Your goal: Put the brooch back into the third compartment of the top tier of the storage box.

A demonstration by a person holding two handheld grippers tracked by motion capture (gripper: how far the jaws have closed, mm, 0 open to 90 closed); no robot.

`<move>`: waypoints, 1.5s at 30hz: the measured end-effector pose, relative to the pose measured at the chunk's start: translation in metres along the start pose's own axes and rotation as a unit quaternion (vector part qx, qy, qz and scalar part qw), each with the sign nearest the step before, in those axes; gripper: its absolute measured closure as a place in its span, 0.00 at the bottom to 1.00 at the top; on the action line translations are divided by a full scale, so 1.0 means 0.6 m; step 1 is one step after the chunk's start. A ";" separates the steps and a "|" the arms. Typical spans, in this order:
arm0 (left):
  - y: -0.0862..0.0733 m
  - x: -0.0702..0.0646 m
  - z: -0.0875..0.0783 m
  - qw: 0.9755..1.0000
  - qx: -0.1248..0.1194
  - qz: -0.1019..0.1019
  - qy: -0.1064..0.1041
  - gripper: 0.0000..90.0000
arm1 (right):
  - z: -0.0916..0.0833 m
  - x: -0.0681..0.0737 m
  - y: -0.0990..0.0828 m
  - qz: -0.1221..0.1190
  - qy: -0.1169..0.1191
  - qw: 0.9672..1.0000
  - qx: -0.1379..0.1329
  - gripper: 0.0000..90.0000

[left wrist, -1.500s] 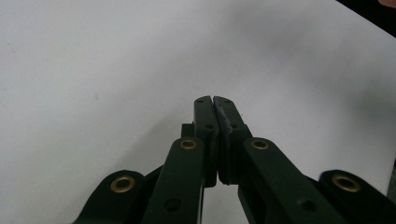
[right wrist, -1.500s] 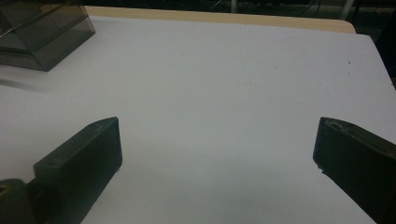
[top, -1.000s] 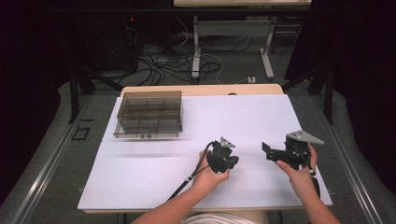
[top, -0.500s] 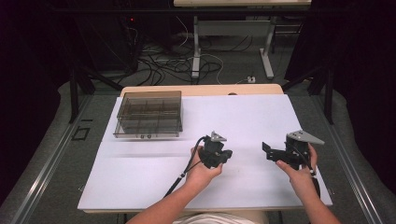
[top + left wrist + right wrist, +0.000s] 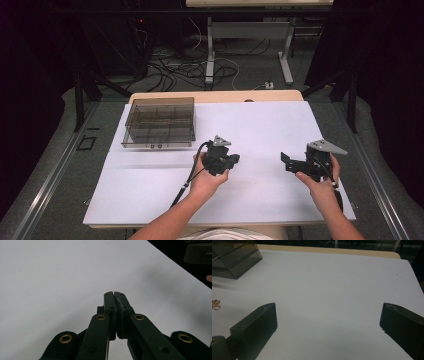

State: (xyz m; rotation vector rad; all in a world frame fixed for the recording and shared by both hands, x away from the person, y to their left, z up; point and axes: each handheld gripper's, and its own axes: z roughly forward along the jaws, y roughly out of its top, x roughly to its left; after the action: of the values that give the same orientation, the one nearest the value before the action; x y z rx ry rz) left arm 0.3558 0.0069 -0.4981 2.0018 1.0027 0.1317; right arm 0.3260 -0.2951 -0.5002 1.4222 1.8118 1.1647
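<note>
**Grippers over the white desk, left one shut, right one wide**

Jaws on my left gripper [image 5: 114, 293] are pressed together along their whole length, and in the left gripper view I see nothing between them, only the bare white desk [image 5: 50, 277] below. From the high view that left gripper [image 5: 226, 161] sits in my left hand [image 5: 207, 181] around the middle of the desk, a little toward the near edge, its cable trailing back along my forearm.

My right gripper [image 5: 287, 161] is held near the right edge of the desk [image 5: 260, 125], at about the same depth as the left one and well apart from it, pointing toward the left. In the right gripper view its jaws stand far apart with clear desk surface between them; the right gripper [image 5: 328, 320] holds nothing.

The smoky clear plastic box [image 5: 159, 121] stands at the far left corner of the desk, with divided compartments visible through its top in the high view. The right gripper view catches one corner of the box [image 5: 233, 257] at upper left. In that same view a small golden, tangled-looking object [image 5: 215, 304] lies on the desk at the picture's left margin, nearer than the box and apart from it; I cannot tell what it is. Neither gripper touches the box or that object.
</note>
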 end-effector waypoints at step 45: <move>0.034 0.071 -0.095 0.997 -0.058 -0.035 0.048 0.99 | -0.002 0.000 0.001 -0.002 0.000 1.000 0.000 0.01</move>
State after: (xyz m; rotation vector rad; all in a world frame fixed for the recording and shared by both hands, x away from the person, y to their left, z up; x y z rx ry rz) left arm 0.3717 0.0677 -0.4588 1.8669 1.1008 0.2450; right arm 0.3253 -0.2955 -0.4993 1.4170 1.8135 1.1627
